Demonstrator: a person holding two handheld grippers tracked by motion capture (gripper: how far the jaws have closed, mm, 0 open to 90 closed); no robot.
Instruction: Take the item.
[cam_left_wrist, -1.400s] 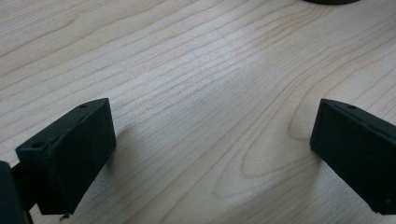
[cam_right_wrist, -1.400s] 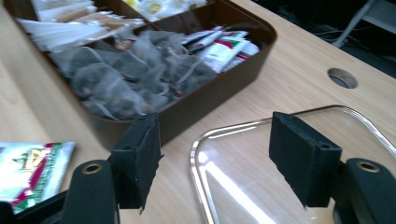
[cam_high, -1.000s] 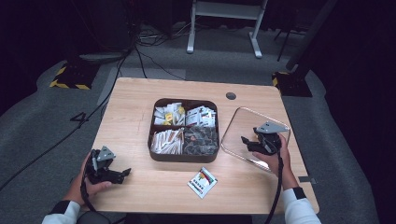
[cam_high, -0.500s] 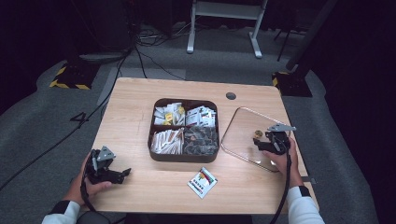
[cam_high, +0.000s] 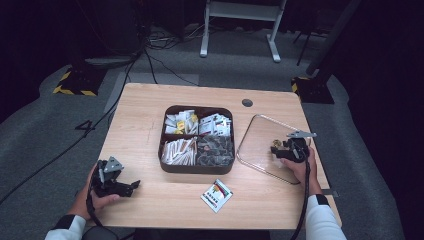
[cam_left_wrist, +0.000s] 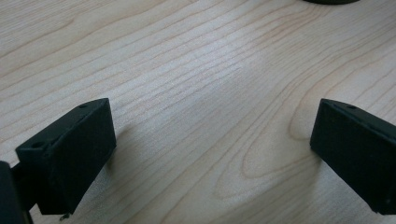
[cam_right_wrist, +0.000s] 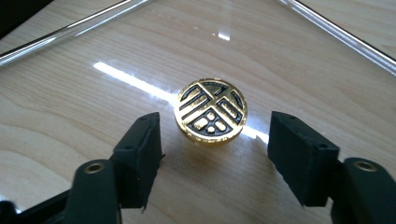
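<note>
Gold and black, the round knob (cam_right_wrist: 211, 110) of the clear glass lid (cam_high: 260, 145) sits between the spread jaws of the right gripper (cam_right_wrist: 215, 140), neither pad touching it; the lid lies flat on the wooden table (cam_high: 145, 115) at three o'clock from the dark compartment tray (cam_high: 197, 168). At eight o'clock from the tray, the left gripper (cam_high: 131, 185) rests near the table's front edge with jaws wide apart and bare wood between them, while a small printed packet (cam_high: 216, 195) lies at six o'clock.
</note>
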